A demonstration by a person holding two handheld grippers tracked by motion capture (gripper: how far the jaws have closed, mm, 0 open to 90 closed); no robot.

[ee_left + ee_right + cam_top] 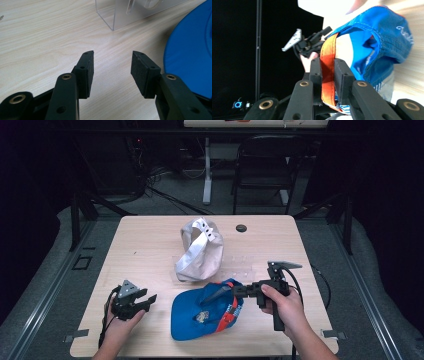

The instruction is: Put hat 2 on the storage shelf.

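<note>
Between the pads of the right gripper point(327, 82) sits the orange strap point(327, 62) of the blue cap point(205, 312), pinched tight, with the cap's crown hanging off to one side of the jaws and its brim resting on the table point(150, 245) below them. Ahead of that gripper, farther across the table, lies a white cap point(200, 249). The left gripper point(145, 301) rests low on the table with its jaws standing well apart and nothing between them; the blue cap's edge lies just beside its right-hand jaw, and a clear plastic stand point(125, 12) sits ahead of it.

The grip is on a thin strap alone, so the fabric could slide out of the pads if the cap swings, or the strap could pull through its buckle and let the crown sag. A snag of the brim on the white cap looks possible too.

White stitched lettering point(404, 33) marks the blue cap's side, but it is too blurred to read; the front badge point(202, 316) is likewise unreadable.
</note>
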